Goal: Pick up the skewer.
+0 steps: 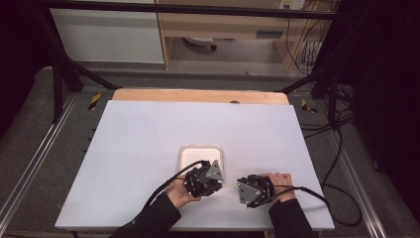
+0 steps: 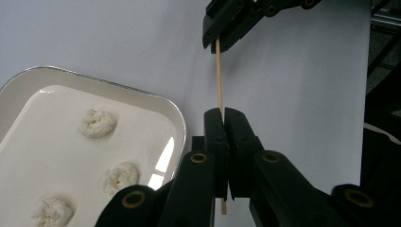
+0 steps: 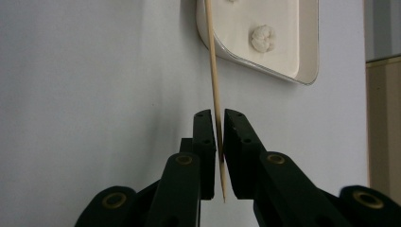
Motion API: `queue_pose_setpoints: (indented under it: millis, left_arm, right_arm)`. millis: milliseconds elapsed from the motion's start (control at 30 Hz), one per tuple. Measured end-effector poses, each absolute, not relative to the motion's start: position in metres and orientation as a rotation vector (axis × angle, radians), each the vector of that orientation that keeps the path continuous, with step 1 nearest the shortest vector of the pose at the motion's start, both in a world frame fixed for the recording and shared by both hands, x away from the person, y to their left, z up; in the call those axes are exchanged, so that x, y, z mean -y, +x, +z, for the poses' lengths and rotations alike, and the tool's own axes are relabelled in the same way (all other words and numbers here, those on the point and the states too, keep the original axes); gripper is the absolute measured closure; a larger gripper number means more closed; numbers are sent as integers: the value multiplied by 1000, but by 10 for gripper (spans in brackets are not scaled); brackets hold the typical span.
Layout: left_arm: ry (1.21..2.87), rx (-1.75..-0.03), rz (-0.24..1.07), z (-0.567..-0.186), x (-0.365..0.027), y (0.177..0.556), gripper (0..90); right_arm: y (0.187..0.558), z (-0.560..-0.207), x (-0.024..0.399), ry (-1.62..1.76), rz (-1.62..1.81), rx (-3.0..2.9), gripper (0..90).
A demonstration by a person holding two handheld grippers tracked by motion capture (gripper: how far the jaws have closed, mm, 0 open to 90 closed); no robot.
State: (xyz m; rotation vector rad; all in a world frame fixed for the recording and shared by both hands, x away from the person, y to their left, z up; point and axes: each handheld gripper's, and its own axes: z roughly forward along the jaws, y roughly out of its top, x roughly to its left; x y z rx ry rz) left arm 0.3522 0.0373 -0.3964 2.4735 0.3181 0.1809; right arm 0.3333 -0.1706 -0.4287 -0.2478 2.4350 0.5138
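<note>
Both grippers, one wooden skewer [image 1: 229, 185] pinched between them.
We list, near to far: left gripper [image 2: 223, 124], jaws pressed together on the skewer; right gripper [image 3: 216, 135], jaws clamped near its pointed end; skewer spanning the gap above the white table [image 1: 148, 139]; white tray [image 2: 177, 118] beyond, holding pale dough lumps [image 2: 97, 123].

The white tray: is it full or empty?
Neither: the white tray holds a few separate white lumps, with bare floor between them.

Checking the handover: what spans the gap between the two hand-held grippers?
A thin wooden skewer, clamped by the left hand-held gripper and the right hand-held gripper, seen in the left gripper view.
</note>
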Motion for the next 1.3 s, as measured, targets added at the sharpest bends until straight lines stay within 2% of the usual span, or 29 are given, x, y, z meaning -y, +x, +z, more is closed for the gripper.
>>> queue_pose_setpoints:
  millis: [400, 567, 667, 767, 967, 1300]
  left_arm:
    - [2478, -329, 154, -397, -38, 356, 872]
    - [2514, -366, 161, -396, -41, 362, 737]
    - [2536, -375, 138, -396, -40, 364, 689]
    - [2597, -376, 128, -394, -37, 367, 692]
    - [2665, -363, 117, -394, -29, 368, 785]
    - [2751, -326, 184, -401, -14, 362, 879]
  right_arm:
    - [332, -426, 170, -326, 466, -2434, 888]
    - [333, -424, 169, -322, 428, -2438, 888]
    - [334, -424, 168, -332, 401, -2438, 889]
    - [335, -424, 167, -335, 380, -2442, 889]
    - [336, -424, 165, -351, 346, -2445, 889]
    - [335, -420, 162, -363, 291, -2444, 888]
